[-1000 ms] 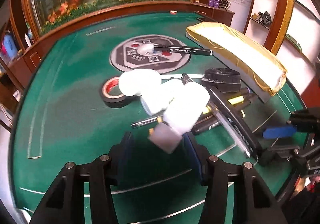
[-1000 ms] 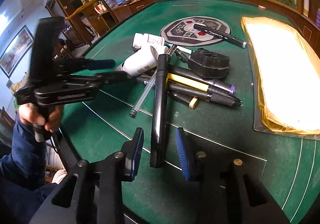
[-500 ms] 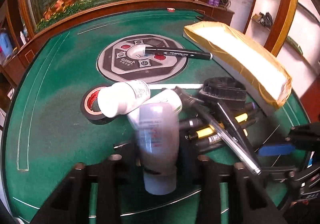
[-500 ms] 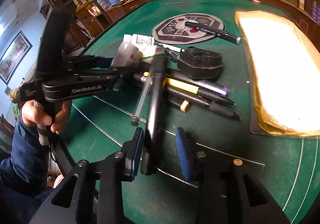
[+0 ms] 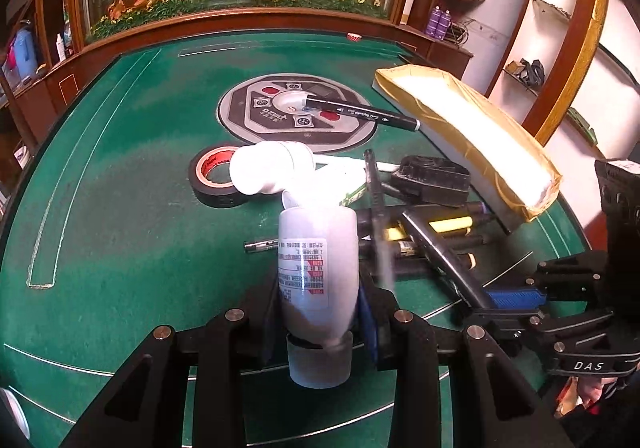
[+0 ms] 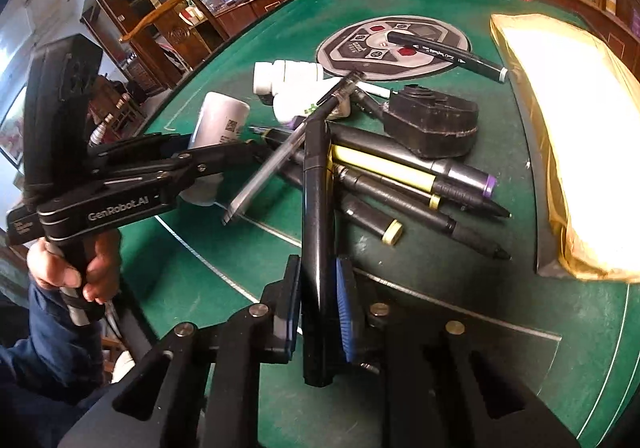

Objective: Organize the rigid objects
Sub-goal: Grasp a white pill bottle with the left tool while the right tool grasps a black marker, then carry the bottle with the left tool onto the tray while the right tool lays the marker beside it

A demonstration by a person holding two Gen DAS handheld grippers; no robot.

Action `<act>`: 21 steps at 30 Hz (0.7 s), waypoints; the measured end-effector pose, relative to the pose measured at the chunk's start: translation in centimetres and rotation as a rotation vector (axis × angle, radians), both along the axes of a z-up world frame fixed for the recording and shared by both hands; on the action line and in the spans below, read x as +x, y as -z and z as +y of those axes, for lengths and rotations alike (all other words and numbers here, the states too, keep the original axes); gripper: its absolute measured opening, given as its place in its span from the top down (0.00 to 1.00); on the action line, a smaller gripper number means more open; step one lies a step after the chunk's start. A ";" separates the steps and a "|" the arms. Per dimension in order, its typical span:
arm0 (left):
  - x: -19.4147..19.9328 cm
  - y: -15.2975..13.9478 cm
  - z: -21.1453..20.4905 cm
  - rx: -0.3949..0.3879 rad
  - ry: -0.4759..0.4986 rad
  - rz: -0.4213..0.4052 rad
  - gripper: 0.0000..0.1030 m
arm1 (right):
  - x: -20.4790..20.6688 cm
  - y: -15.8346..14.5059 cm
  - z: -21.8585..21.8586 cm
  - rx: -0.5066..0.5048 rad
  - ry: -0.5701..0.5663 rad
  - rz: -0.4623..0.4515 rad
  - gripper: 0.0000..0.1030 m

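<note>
In the left wrist view my left gripper [image 5: 318, 312] is shut on a white labelled bottle [image 5: 316, 248], cap end toward the camera, held just above the green felt. The right wrist view shows the same bottle [image 6: 222, 119] in the left gripper [image 6: 224, 151], which a hand holds. My right gripper [image 6: 318, 288] has a long black marker [image 6: 316, 207] between its pads. Its jaws are closing and both pads touch the barrel. The marker's far end rests on a pile of pens [image 6: 400, 175]. A clear pen [image 6: 272, 163] leans beside it.
A second white bottle [image 5: 268, 167] lies against a black tape roll [image 5: 216, 175]. A black case [image 6: 436, 123] sits behind the pens. A gold-wrapped box [image 6: 568, 127] lies along the right. Another black marker [image 5: 360, 113] crosses the round grey panel [image 5: 256, 115]. The table has a raised wooden rim.
My left gripper closed on the white bottle, which now points straight along the fingers. The right jaws narrowed onto the black marker, which was loose between them before.
</note>
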State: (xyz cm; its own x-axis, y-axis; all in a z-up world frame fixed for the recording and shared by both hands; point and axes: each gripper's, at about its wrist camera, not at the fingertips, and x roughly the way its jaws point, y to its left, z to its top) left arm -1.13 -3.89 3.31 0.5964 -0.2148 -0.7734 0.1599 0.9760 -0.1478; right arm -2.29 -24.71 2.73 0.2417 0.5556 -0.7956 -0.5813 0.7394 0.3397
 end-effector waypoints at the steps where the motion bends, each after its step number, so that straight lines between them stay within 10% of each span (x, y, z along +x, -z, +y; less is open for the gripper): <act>1: -0.1 -0.1 0.0 -0.004 0.000 -0.002 0.65 | -0.2 -0.2 -0.2 0.006 0.001 -0.003 0.84; 21: 2.7 -5.7 -7.9 -0.093 0.120 -0.032 0.65 | 2.9 -6.1 -10.5 0.162 0.232 -0.090 0.84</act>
